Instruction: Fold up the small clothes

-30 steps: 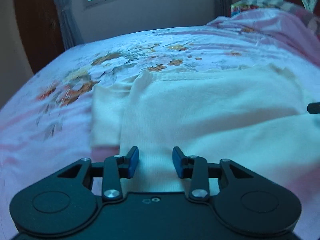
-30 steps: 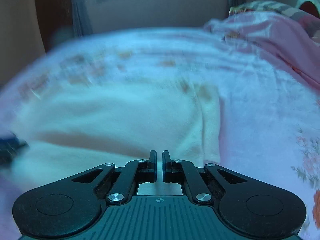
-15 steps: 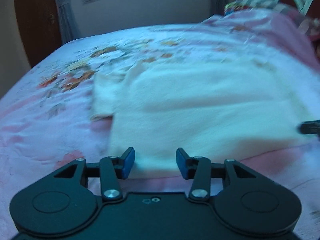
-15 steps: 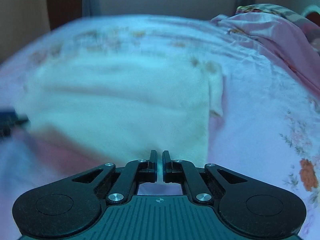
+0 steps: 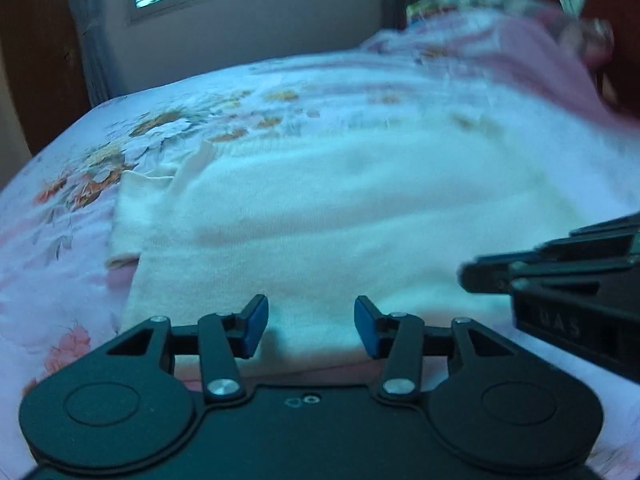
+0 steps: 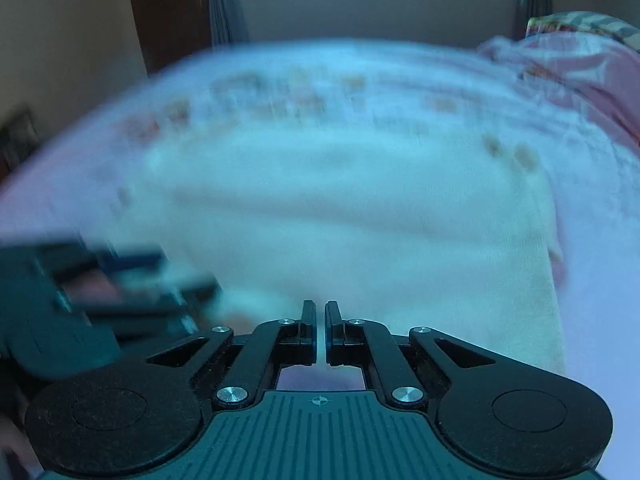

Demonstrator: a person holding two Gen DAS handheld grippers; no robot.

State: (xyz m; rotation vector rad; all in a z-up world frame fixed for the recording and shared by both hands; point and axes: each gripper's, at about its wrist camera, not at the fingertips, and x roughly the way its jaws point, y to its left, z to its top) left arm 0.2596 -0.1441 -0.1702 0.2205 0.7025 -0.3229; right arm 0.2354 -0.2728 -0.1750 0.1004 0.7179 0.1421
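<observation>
Cream knit, soft and a little fuzzy: that is the sweater (image 5: 320, 216) we are folding, and it lies spread across the flowered bedsheet (image 5: 120, 132), its near hem close in front of both claws. One sleeve (image 5: 132, 208) sticks out flat on the left side; on the right the edge (image 6: 540, 264) runs straight down toward us.

Our left claw (image 5: 311, 326) hangs just over the near hem with its blue pads (image 5: 254, 326) spread wide and nothing between them. Our right claw (image 6: 320, 330) is pinched nearly shut, only a thin slit between the fingers; we see no cloth in that slit, though the view is badly smeared, so we would not swear to it. From the left camera the right claw (image 5: 472, 276) shows low over the sweater's near right part.

We judge the knit to be light, limp and stretchy. It will sag and drag rather than hold any shape, and it likely clings a bit to the sheet. A single layer may slip out of a shallow pinch, so we would take it at the hem corners or along a doubled edge, one claw per corner, and lift evenly so the fold does not skew.
</observation>
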